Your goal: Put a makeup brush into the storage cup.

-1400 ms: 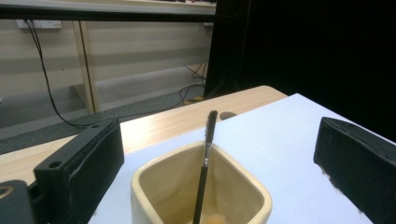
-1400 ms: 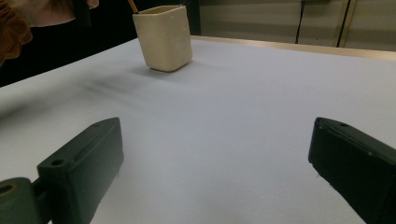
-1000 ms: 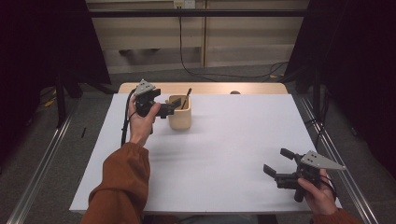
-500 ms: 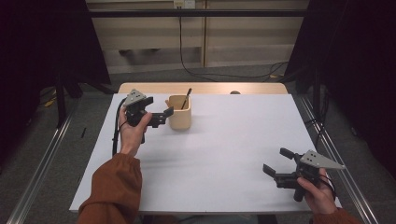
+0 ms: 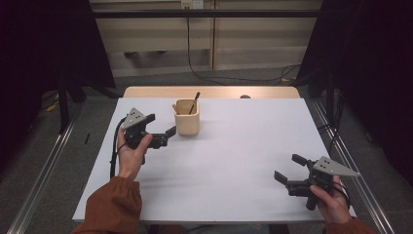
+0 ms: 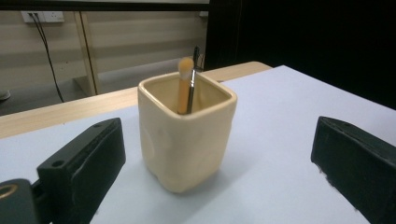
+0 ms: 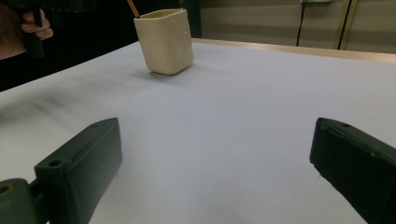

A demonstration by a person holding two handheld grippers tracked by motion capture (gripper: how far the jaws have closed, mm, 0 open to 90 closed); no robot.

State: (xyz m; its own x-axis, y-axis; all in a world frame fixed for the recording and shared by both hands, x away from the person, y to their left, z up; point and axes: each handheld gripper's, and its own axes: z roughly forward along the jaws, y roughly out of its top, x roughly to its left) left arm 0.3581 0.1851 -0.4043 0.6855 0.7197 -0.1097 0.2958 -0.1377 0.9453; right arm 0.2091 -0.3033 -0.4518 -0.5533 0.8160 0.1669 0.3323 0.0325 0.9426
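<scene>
The left gripper (image 5: 163, 130) has its jaws spread wide with nothing between them, pointing right at a cream ceramic holder (image 5: 187, 117) that stands just beyond the jaw tips. In the left gripper view the holder (image 6: 186, 134) sits ahead between the two black jaws, apart from both. It holds a brush with an orange tip (image 6: 185, 84) and a thin dark-handled tool (image 6: 193, 79), both leaning against its far wall. The holder stands on the white table cover (image 5: 234, 161), toward the far left of centre.

The right gripper (image 5: 288, 169) is held at the near right corner, jaws likewise wide apart and empty, aimed left across bare cover. In its own view the holder (image 7: 164, 41) shows far off, well apart from it.
</scene>
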